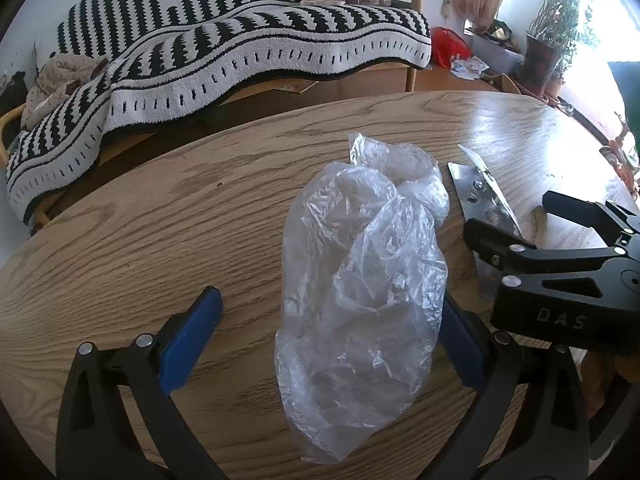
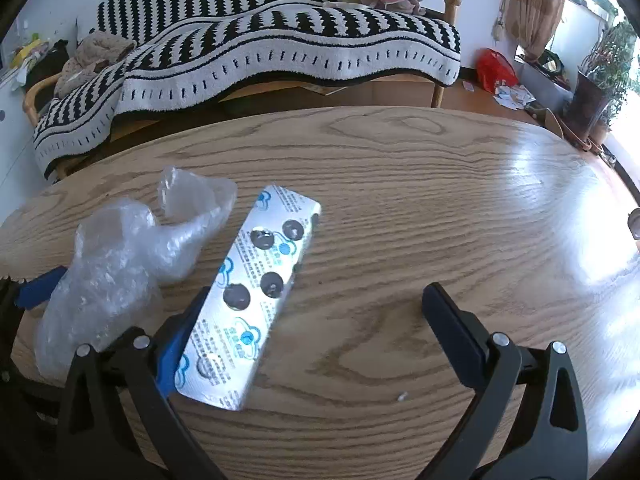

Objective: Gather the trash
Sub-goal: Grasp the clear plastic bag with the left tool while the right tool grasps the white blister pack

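A: Item one?
B: Clear plastic bag [image 1: 360, 280], crumpled, lying on the wood table [image 1: 160, 220]. It sits between the fingers of the left gripper [image 1: 328, 340], whose jaws are spread wide. The bag covers most of the right blue pad [image 1: 460, 344]; whether it touches the pad, I cannot tell. The left pad stands apart from it.

A: Item two?
B: Silver blister pack [image 2: 248, 296], blue print, several pockets punched out. It lies flat on the table, just right of the bag, long axis running near to far.

A: Right gripper [image 2: 316, 332]?
B: Jaws spread, nothing pinched. Its left finger [image 2: 180, 336] is at the pack's near left edge, close or touching; the right finger stands well apart from the pack.

A: Small entries?
B: White crumb [image 2: 401, 396] on the table, near the right finger.

A: Background?
B: Sofa under a black-and-white striped blanket [image 1: 240, 52] on the far side, red bag [image 2: 496, 70] on the floor at far right, potted plants [image 2: 600, 80] by the window.
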